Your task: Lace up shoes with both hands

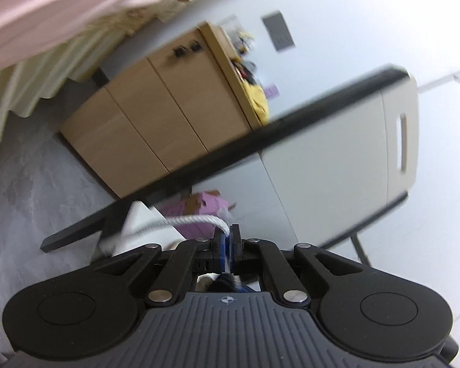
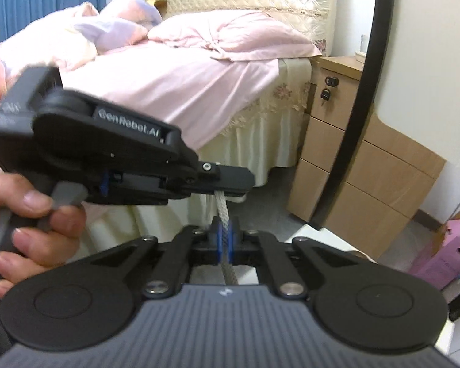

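A white braided shoelace (image 2: pixel 222 211) runs taut between both grippers. In the right wrist view my right gripper (image 2: pixel 225 237) is shut on the lace, its blue pads (image 2: pixel 219 239) pressing it, and the cord carries on down behind the jaws. Just above, my left gripper (image 2: pixel 234 191) comes in from the left, held by a hand (image 2: pixel 30 214), with its tips shut on the lace's upper end. In the left wrist view, which is rolled, my left gripper (image 1: pixel 228 237) pinches the shoelace (image 1: pixel 184 221), which curves off to the left. The shoe is not clearly in view.
A bed with pink bedding (image 2: pixel 174 73) lies behind the grippers. A wooden drawer cabinet (image 2: pixel 368 168) stands to its right. A white panel with a black rim (image 2: pixel 362 92) stands on the right. A pink box (image 2: pixel 444 254) sits on the floor. A white surface edge (image 2: pixel 309 233) lies below.
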`<state>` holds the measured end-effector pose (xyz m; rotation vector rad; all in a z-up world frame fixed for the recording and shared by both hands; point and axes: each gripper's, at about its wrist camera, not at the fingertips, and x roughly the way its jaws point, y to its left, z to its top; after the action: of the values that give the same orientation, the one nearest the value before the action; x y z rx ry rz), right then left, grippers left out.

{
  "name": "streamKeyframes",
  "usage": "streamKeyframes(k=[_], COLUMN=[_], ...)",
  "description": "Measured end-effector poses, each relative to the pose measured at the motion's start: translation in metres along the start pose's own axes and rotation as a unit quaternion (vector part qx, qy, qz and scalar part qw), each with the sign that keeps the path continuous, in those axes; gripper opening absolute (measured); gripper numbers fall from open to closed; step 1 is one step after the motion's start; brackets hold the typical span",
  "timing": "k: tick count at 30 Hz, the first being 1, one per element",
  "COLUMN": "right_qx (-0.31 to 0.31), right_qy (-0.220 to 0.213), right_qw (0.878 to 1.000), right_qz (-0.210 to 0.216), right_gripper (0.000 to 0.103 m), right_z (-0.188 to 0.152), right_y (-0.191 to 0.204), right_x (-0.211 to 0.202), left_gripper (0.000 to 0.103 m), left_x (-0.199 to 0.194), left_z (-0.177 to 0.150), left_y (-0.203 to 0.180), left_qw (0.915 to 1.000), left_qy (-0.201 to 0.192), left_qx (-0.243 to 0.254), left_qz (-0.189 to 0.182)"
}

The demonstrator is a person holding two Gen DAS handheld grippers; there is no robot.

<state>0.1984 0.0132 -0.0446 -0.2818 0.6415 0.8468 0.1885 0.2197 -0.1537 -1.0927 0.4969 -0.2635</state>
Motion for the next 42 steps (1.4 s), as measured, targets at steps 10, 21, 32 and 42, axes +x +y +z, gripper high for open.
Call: streamKeyframes(k=[10, 21, 32, 42], right_qx=[0.004, -0.018, 0.145, 0.4], right_qy=[0.022, 0.057, 0.006, -0.136], right_qw=[0.998, 0.995, 0.981, 0.897], right_qz=[0.059, 0.074, 0.128, 0.131], right_gripper=[0.004, 0.004, 0.046, 0.052], right_z=[-0.003, -0.013, -0.018, -0.046], right_y=[0.013, 0.027, -0.03, -0.127], right_x=[0.012, 0.014, -0.009, -0.031], left_gripper=[0.002, 0.002, 0.003, 0.003], left_x=[-0.025, -0.041, -0.02, 0.006], left_z=[0.026, 0.037, 0.022, -0.004], left_y=[0.029, 0.024, -0.028, -0.054], left_qw=[0.9927, 0.9885, 0.9771, 0.9547], left_qy=[-0.088, -0.13, -0.069, -0.023], left_qx=[-0.079, -0.075, 0.149, 0.259], left_qz=[0.023, 0.019, 0.134, 0.145])
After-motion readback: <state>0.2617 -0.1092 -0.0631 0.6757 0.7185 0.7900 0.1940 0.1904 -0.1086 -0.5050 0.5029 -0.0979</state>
